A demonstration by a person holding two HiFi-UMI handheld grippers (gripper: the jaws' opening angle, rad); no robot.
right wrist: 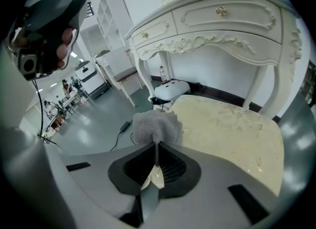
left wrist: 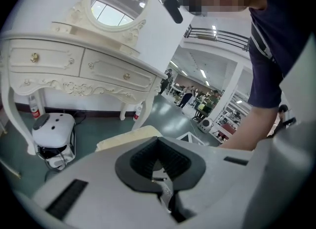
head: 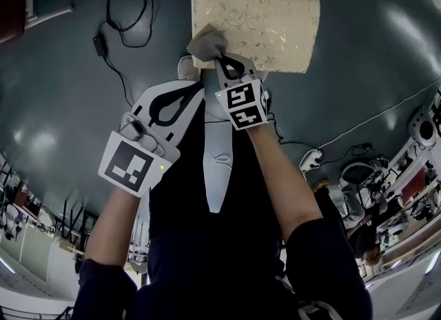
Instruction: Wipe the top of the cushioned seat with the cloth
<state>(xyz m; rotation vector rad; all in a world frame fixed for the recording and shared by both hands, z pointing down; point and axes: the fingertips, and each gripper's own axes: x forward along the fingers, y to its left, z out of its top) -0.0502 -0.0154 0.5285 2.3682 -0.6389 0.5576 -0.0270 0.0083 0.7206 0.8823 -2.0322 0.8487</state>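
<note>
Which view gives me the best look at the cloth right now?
Right gripper view: the cloth fills the middle, pinched in the jaws at the seat edge. Head view shows it small; left gripper view misses it.

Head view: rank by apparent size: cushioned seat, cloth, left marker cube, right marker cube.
1. cushioned seat
2. left marker cube, though it's nearer the camera
3. right marker cube and cloth look alike; not ranking them

The seat [head: 269, 22] is cream with a faint leafy pattern. The cloth [head: 205, 44] is grey, the floor [head: 62, 118] dark teal.
</note>
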